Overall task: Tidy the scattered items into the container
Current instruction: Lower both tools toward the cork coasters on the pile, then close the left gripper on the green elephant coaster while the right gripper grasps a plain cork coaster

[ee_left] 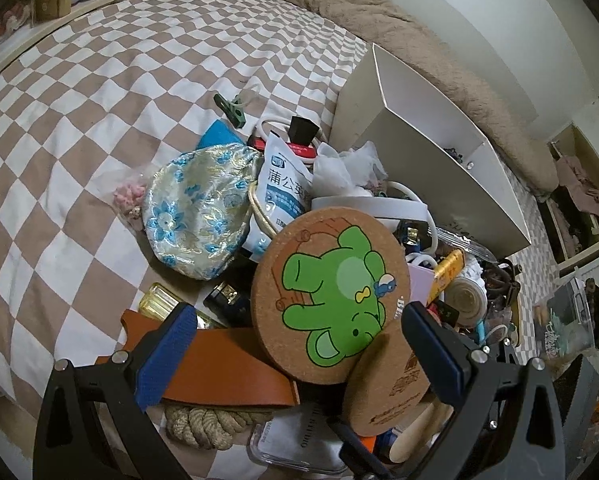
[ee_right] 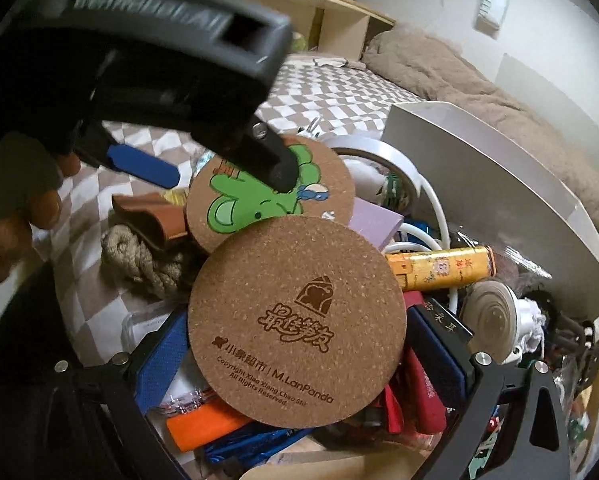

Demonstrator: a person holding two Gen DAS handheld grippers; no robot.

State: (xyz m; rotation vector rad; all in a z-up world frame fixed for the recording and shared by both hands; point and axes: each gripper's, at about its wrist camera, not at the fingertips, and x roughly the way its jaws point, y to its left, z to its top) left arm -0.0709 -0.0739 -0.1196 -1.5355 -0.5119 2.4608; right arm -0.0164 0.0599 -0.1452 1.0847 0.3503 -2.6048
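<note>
Checkered bedding carries a heap of clutter beside the white container (ee_left: pixel 451 152), which lies tipped at the far right with its bottom mostly hidden. Both claws are spread, gripping nothing: the left claw (ee_left: pixel 299 332) straddles the elephant coaster (ee_left: pixel 331 292), the right claw (ee_right: pixel 303 344) the plain coaster (ee_right: pixel 295 320). I judge the cork discs light, stiff and grippy, best pinched across opposite rims; whatever lies beneath them is covered.
</note>
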